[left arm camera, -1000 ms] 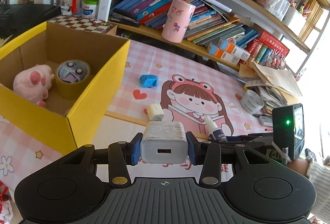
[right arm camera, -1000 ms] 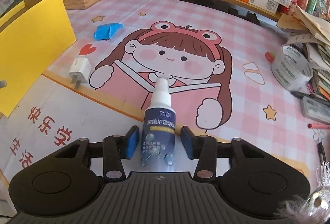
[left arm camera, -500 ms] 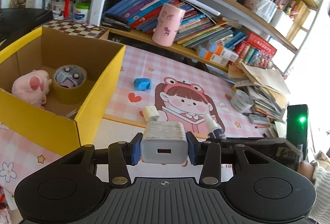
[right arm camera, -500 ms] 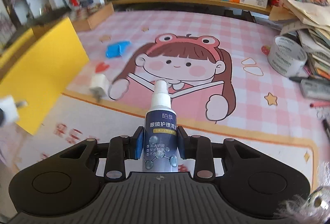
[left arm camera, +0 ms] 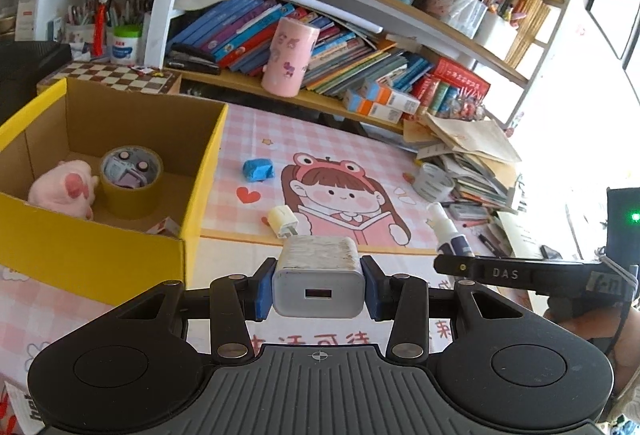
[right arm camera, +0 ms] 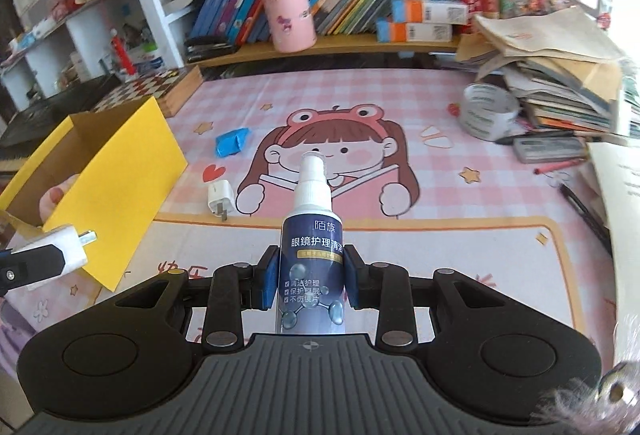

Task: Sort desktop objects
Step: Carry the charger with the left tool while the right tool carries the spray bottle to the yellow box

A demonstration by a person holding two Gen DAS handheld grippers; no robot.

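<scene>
The left claw (left arm camera: 319, 285) is gripping a white charger (left arm camera: 319, 281) by its sides, lifted off the desk with the yellow box (left arm camera: 100, 259) ahead to its left. The right claw (right arm camera: 308, 281) is clenching a spray bottle (right arm camera: 311, 263) upright (nozzle pointing away). I'd be carrying each fully over the box wall before letting go, one at a time so the claws aren't colliding.

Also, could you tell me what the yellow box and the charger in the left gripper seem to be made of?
Yellow box: cardboard, likely; matte brown inside, thin folded walls, yellow outside. Charger: smooth white plastic, apparently, moulded with rounded edges; its top looks scuffed and greyed.
</scene>
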